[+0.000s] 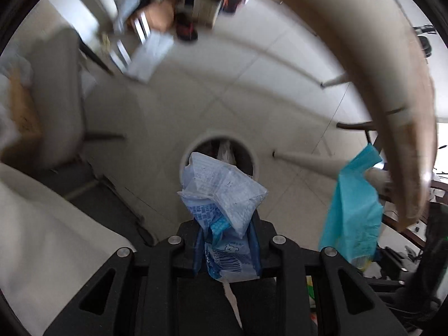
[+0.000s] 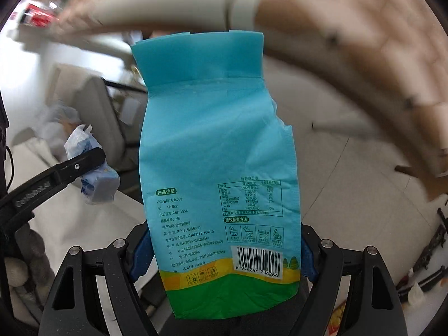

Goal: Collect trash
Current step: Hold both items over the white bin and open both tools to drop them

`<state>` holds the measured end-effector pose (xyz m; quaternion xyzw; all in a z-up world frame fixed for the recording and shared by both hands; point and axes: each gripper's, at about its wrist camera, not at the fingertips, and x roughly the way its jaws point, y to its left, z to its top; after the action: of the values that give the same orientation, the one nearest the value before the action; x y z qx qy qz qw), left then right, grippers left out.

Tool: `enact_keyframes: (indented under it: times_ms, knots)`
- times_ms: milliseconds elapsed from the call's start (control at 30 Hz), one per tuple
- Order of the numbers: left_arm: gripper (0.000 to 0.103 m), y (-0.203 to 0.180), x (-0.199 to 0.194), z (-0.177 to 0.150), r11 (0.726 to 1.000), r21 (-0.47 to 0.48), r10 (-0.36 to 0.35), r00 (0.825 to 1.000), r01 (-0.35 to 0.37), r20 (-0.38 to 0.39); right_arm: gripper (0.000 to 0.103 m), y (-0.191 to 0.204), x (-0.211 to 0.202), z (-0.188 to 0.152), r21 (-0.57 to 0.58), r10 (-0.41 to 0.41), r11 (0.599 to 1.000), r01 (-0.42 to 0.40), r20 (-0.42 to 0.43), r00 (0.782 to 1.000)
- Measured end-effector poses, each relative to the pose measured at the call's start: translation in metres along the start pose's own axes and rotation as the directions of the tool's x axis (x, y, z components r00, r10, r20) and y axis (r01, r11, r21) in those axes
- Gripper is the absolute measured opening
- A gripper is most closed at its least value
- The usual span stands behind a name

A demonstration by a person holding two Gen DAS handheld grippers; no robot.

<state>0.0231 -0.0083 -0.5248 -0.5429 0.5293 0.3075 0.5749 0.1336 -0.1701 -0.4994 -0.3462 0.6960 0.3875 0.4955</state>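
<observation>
My left gripper (image 1: 227,240) is shut on a crumpled blue-and-white plastic wrapper (image 1: 224,196), held above the floor. Beyond it stands a round white trash bin (image 1: 190,151) with its open mouth facing me. My right gripper (image 2: 221,249) is shut on a flat teal rice bag (image 2: 218,145) with a green and yellow bottom and a barcode. That bag also shows in the left wrist view (image 1: 350,212) at the right. The left gripper (image 2: 92,162) with its wrapper (image 2: 98,184) shows in the right wrist view at the left.
A round beige table edge (image 1: 378,56) curves over the upper right, with its legs (image 1: 302,159) nearby. Grey chairs (image 1: 58,92) stand at the left on the white tiled floor (image 1: 224,78). Boxes and clutter (image 1: 179,5) lie far back. A white sofa cushion (image 1: 42,224) is at lower left.
</observation>
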Motion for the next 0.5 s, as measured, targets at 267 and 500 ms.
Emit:
enact_keyframes:
  times_ms: [267, 500]
  knots:
    - [0.028, 0.029, 0.191, 0.041, 0.999, -0.015, -0.033, 0.984, 0.031, -0.173, 0.083, -0.067, 0.217, 0.022, 0.118, 0.028, 0.993, -0.014, -0.123, 0.992]
    - [0.036, 0.04, 0.273, 0.048, 1.0, 0.018, 0.008, 0.97, -0.003, -0.245, 0.084, -0.099, 0.323, 0.037, 0.112, 0.039, 0.993, -0.02, -0.174, 0.984]
